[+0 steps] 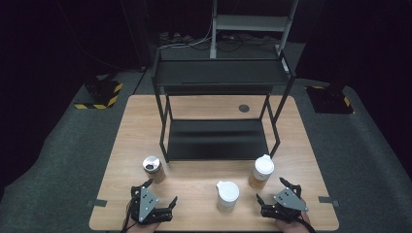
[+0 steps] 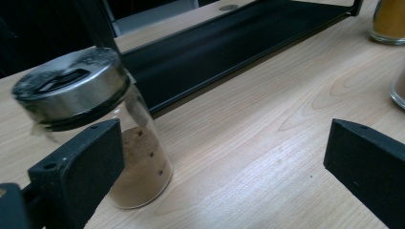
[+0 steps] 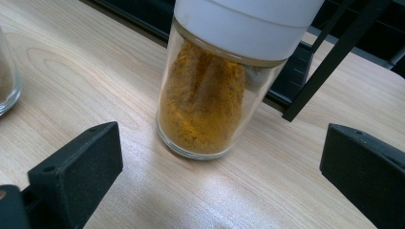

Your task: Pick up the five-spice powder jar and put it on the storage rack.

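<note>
Wood grain is running pale and smooth across the table (image 1: 194,104) we are working at, and a black metal rack (image 1: 216,138) with two flat shelves is standing toward its far side. Three round glass jars are sitting in front of the rack. The steel-lidded jar (image 1: 153,168) is holding brown powder under a shiny slotted cap; in the left gripper view it (image 2: 95,129) is standing just beyond one jaw, off to that side rather than between the two. We are holding the left gripper (image 1: 158,194) with jaws spread wide, gripping nothing. The yellow-powder jar (image 1: 262,172) is wearing a smooth white plastic cap, and in the right gripper view it (image 3: 215,95) is standing upright just ahead of the gap between the jaws, beside a leg of the rack. We are keeping the right gripper (image 1: 270,189) wide apart too, empty. A third white-capped jar (image 1: 227,195) is standing between the two grippers, near the front edge.
</note>
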The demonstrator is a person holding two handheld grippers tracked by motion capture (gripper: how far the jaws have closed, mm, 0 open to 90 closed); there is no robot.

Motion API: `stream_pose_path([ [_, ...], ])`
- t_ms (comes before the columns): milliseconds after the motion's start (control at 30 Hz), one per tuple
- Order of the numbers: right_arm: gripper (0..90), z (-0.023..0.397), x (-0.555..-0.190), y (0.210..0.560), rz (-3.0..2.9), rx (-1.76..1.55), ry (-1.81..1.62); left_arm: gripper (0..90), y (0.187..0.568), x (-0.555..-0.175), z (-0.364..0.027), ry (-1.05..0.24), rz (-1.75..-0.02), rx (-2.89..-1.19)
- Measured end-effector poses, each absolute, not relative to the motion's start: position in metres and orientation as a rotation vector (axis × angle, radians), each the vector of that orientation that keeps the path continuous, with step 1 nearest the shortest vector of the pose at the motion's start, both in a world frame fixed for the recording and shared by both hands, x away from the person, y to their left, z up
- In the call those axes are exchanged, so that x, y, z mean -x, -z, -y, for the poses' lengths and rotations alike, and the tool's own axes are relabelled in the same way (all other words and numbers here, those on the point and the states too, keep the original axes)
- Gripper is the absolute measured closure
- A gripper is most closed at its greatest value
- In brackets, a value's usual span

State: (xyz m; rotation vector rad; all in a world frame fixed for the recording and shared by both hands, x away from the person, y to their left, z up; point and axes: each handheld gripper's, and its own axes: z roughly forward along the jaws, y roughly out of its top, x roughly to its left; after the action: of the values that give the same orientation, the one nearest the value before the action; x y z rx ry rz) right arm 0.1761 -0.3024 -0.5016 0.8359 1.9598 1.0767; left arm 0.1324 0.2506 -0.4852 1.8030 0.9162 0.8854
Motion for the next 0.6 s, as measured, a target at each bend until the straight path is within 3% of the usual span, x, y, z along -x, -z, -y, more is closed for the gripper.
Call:
stream_pose_path([
  [600,0.0,0.304,-0.177,0.501,-1.958,-0.845,-1.086,0.6,0.482,-0.129,-0.265,-0.92,-0.963,-1.752],
])
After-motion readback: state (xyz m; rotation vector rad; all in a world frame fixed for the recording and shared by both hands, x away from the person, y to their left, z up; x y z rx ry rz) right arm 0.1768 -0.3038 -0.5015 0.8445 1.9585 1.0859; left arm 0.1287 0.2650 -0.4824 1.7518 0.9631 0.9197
